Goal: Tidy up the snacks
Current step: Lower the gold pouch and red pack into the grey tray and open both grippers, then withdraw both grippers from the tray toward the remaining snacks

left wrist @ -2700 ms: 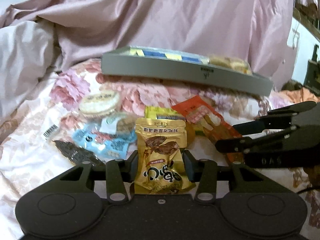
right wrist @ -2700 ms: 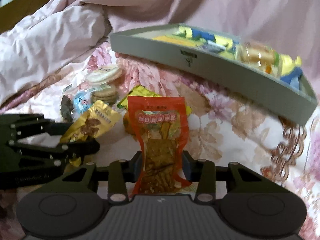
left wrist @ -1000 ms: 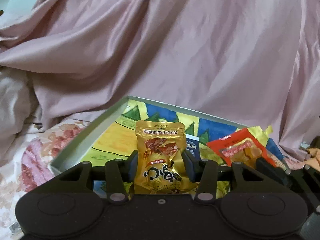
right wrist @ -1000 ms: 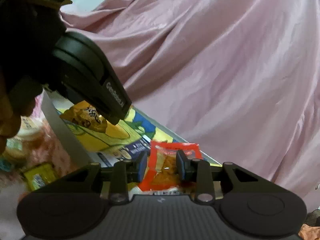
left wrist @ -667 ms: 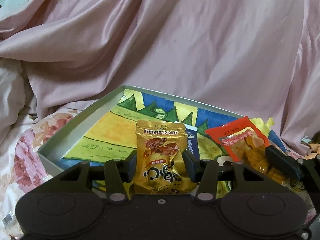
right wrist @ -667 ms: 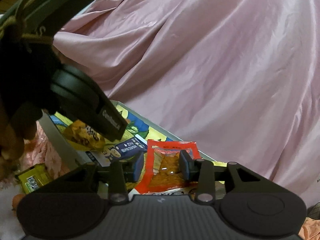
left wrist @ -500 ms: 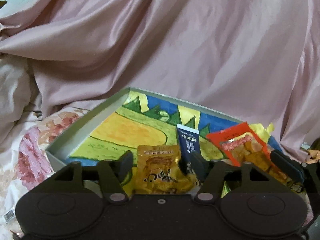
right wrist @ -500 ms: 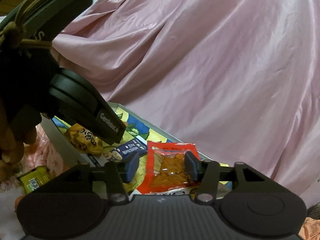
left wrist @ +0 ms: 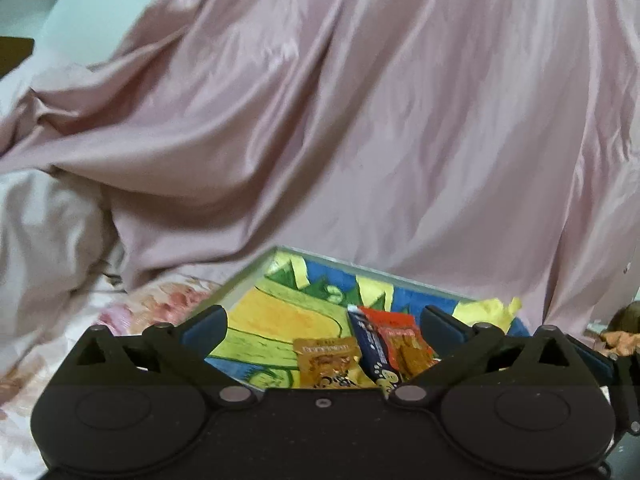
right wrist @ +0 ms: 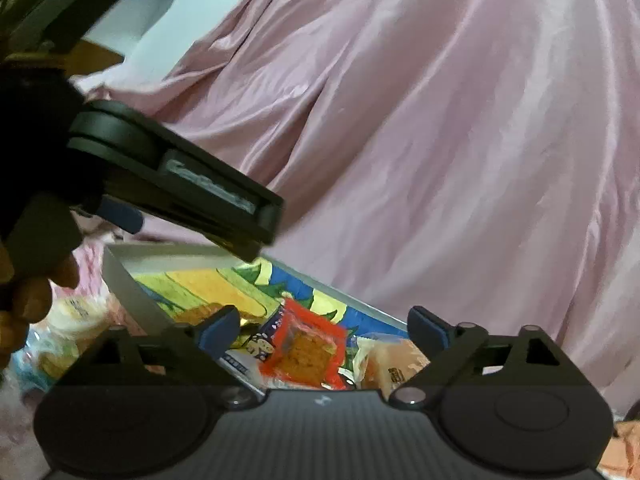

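Pink bedding behind; gold packet (left wrist: 326,364) lies under widening left gripper (left wrist: 322,326).

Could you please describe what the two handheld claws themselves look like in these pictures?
Both are matte black plastic. The left claw has a smooth body with two round discs, silver pivot pins and blue finger pads. The right claw looks alike, but its centre panel is ribbed with a small pale logo. The right wrist view shows pale, blurred lettering along the left claw's side.

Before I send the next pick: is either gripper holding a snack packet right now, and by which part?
Nothing is held. Both sets of jaws are opening with nothing between them; the gold foil packet and red plastic packet lie loose in the grey-rimmed tray.
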{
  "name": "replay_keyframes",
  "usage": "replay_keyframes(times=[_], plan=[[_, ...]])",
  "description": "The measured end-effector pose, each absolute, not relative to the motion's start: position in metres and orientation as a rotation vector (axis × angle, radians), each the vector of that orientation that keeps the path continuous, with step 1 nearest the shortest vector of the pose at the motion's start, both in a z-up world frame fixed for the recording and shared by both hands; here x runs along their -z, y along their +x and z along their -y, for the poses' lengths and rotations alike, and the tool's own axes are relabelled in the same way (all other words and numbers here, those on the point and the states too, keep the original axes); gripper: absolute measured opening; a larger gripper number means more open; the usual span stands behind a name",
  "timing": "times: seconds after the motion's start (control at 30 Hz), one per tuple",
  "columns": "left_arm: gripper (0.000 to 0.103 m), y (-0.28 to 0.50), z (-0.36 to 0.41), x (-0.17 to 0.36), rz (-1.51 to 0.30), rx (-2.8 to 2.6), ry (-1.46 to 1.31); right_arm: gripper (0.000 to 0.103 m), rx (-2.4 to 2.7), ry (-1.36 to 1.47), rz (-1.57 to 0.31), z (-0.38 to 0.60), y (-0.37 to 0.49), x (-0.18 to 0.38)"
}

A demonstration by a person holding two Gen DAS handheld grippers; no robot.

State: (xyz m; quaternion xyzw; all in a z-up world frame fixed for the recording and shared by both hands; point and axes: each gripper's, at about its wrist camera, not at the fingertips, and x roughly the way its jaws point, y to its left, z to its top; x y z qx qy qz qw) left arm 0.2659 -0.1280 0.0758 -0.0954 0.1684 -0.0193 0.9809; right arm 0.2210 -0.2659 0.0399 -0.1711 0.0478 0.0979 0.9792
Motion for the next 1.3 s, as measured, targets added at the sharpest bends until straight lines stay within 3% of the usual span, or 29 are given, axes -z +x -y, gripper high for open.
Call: replay_keyframes(times=[0.13,0.5,0.87,1.3], plan=[[0.102,0.244,0.117,-0.085,-0.307,0.016,-0.193,0.102,-0.195,-0.258,-0.088,0.276,0.205,-0.049],[0.102,0.179,0.080,-0.088,-0.292,-0.037,-0.164,0.103,-0.206,-0.132,-0.089,0.282,0.157,-0.071],[0.102,0.121,0.046,-0.058,-0.350,-0.083,-0.207,0.103,-0.214,-0.099,-0.123,0.265,0.083,-0.059],[0.102,0.080,0.023,-0.005,-0.467,-0.123,-0.180,0.103,-0.231,-0.177,-0.321,0.226,0.047,-0.031]])
